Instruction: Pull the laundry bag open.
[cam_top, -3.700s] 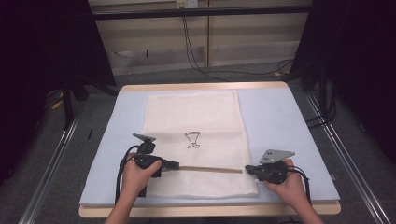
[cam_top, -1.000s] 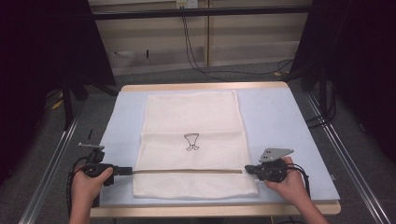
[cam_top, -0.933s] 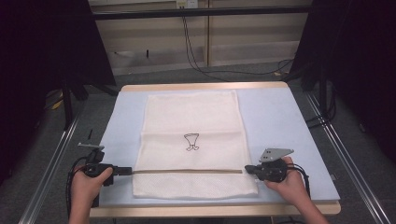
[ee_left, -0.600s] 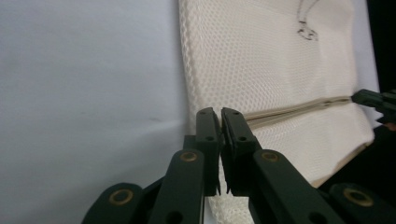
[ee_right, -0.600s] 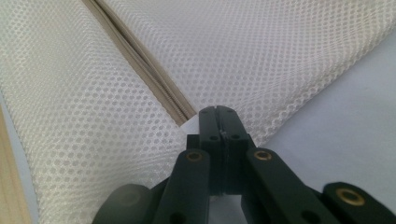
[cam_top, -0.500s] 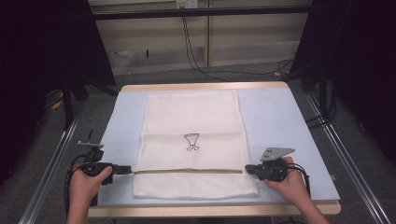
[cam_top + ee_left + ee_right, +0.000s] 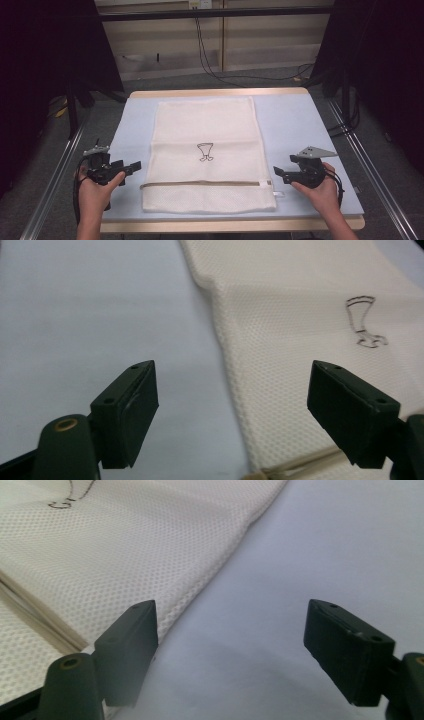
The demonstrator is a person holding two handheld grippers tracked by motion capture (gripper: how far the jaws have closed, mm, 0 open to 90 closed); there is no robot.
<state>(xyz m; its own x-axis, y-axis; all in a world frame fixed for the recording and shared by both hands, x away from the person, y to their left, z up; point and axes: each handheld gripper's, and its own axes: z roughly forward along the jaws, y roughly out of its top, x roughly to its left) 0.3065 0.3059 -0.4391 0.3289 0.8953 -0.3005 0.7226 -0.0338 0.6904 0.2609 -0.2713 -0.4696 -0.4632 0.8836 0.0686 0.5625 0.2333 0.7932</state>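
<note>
Now flat on the blue mat: mesh laundry bag, zipper drawn shut near its front edge. Left gripper and right gripper flanking it, jaws just sprung wide, gripping nothing, likely letting go after zipping.

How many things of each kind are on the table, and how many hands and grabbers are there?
Cream mesh laundry bag with a zip and a small black drawing: 1
Pale blue mat covering the table: 1
Black two-jaw grippers, left gripper and right gripper, both open: 2
Hands, left hand and right hand: 2
Total: 6
</note>
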